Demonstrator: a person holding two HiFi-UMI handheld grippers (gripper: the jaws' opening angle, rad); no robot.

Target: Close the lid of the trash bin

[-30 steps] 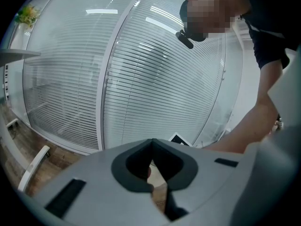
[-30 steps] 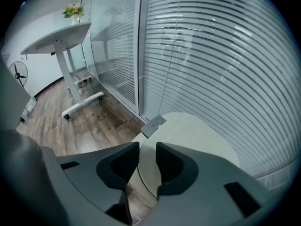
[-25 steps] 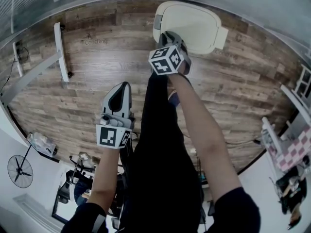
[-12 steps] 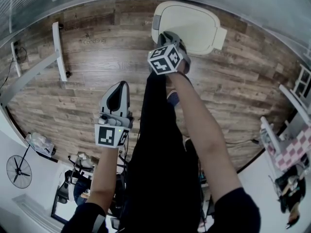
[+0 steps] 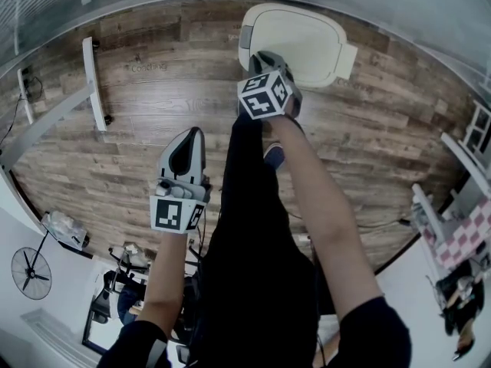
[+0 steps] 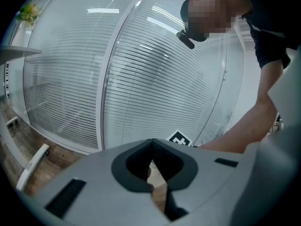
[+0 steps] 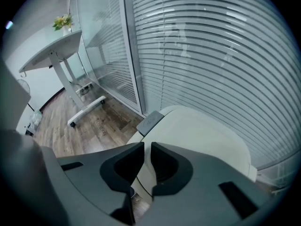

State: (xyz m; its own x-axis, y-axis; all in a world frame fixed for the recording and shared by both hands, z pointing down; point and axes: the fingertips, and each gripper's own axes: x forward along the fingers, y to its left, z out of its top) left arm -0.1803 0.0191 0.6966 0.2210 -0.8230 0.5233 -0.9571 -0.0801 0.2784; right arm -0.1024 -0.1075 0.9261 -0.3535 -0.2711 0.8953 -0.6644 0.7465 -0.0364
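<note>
- Right gripper [image 5: 263, 54], jaws nearly together with nothing between them, points down over the cream trash bin lid's [image 5: 307, 41] 7 o'clock edge.
- Left gripper [image 5: 196, 135], jaws together, hangs at its 7 o'clock.

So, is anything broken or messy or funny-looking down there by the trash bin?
Nothing stands out. The trash bin stands upright on the wooden floor by the blinds. Its lid lies flat and shut, not crooked. No crack, dent or spill shows on it or around it.
</note>
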